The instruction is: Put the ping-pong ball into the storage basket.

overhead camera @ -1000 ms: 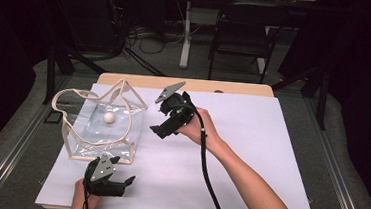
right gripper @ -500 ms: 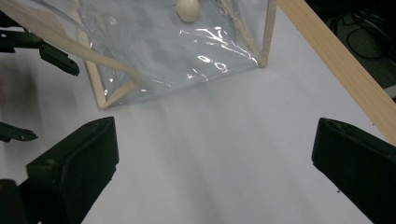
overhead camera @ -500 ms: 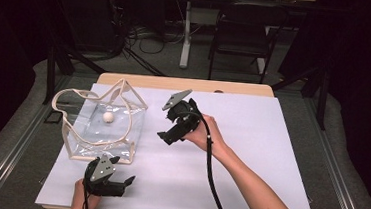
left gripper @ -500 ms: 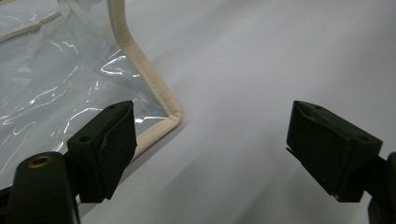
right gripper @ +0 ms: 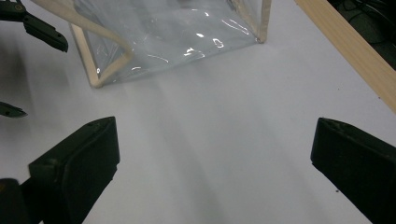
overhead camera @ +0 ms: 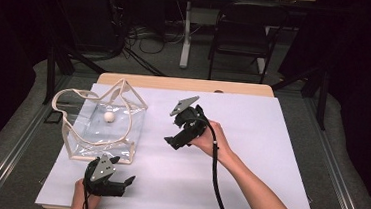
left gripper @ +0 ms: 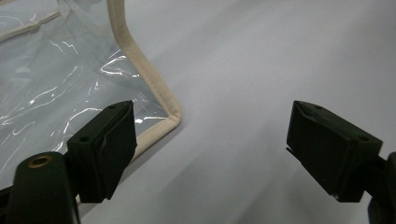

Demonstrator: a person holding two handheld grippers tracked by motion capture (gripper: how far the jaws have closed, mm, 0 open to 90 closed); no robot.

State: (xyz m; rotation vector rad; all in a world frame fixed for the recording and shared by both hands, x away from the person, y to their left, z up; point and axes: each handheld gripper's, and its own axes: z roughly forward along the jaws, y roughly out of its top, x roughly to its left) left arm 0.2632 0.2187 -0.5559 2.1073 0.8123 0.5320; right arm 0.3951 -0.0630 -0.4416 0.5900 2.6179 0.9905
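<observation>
Clear bag (overhead camera: pixel 102 128) with the cream trim sits on the left part of the white table (overhead camera: pixel 271 141), lying on its broad side, and there's a small white ball (overhead camera: pixel 108 116) inside it. Its cream handle loops (overhead camera: pixel 73 98) and open mouth point toward the far-left, so I read the long axis running from the near edge away toward the back of the table. My left gripper (overhead camera: pixel 117 183) is low at the near edge, just beside the bag's near corner, jaws spread wide and holding nothing. In the left gripper view that trimmed corner (left gripper: pixel 170 114) lies between the jaws, nearer the left one. My right gripper (overhead camera: pixel 170 141) hangs mid-table, well apart from the bag, jaws also released and empty. I judge this as the approach step: nothing gripped yet. Next move calls for closing on the trim, not the slippery film.
</observation>
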